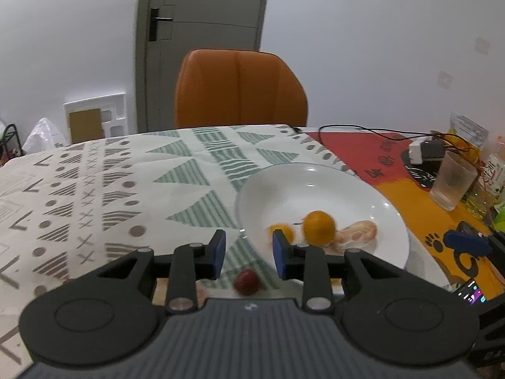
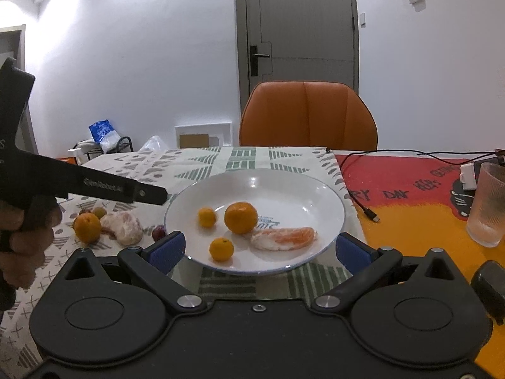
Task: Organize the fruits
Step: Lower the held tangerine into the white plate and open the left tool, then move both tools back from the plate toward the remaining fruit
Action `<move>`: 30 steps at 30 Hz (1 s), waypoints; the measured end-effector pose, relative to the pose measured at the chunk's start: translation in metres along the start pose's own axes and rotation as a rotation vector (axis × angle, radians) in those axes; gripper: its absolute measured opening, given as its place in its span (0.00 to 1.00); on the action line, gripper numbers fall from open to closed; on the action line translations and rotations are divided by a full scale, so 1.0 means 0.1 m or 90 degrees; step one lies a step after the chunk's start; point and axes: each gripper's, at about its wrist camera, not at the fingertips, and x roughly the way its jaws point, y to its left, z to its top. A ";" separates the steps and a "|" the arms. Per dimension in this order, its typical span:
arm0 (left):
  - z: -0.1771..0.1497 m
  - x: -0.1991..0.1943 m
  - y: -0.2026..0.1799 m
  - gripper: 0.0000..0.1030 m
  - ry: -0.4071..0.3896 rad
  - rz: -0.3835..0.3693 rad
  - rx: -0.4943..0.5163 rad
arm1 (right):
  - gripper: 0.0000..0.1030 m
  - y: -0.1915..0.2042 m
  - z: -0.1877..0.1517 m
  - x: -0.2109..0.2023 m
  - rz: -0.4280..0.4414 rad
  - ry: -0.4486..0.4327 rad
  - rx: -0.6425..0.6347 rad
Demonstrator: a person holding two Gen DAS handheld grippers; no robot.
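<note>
In the left wrist view, the left gripper [image 1: 249, 257] is seen with its blue pads [image 1: 218, 254] a small way apart and nothing clamped between them. The white plate [image 1: 388, 221] is taken as the landmark: the gripper is held just over its near left rim. On the plate a large orange [image 1: 318, 226] is seen, with a blurred small orange [image 1: 282, 231] to its left and a peeled citrus piece [image 1: 356, 235] touching its right side. A dark red fruit [image 1: 246, 281] lies on the patterned tablecloth [image 1: 94, 195] just outside the plate's near edge. A frosted glass [image 1: 453, 181] stands well to the right of the plate.

In the right wrist view, the right gripper [image 2: 259, 249] is held wide open at the near edge of the plate [image 2: 334, 208], nothing being gripped. Inside the plate are seen the large orange [image 2: 240, 217], two small oranges [image 2: 207, 217] [image 2: 221, 248] and the peeled piece [image 2: 284, 237]. Left of the plate, on the cloth, lie another orange [image 2: 87, 227], a peeled fruit [image 2: 124, 225] and a red grape [image 2: 158, 232]. The left gripper [image 2: 110, 186] is held in a hand [image 2: 25, 243] above them; its jaws cannot be judged here.
</note>
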 end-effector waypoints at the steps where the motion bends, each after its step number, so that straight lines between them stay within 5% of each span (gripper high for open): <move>1: -0.01 -0.01 0.02 0.30 0.000 0.003 -0.003 | 1.00 0.02 -0.01 -0.01 0.003 0.002 0.001; 8: -0.06 -0.14 0.17 0.32 -0.003 0.020 -0.017 | 1.00 0.16 -0.05 -0.04 0.015 0.005 -0.024; 14: -0.16 -0.29 0.28 0.55 -0.012 0.043 -0.022 | 1.00 0.27 -0.07 -0.06 0.037 0.010 -0.024; 19: -0.23 -0.45 0.40 0.64 -0.020 0.064 -0.027 | 1.00 0.38 -0.06 -0.05 0.056 0.011 -0.026; 30: -0.38 -0.70 0.74 0.67 -0.025 0.103 -0.059 | 1.00 0.64 -0.03 0.03 0.128 0.017 -0.016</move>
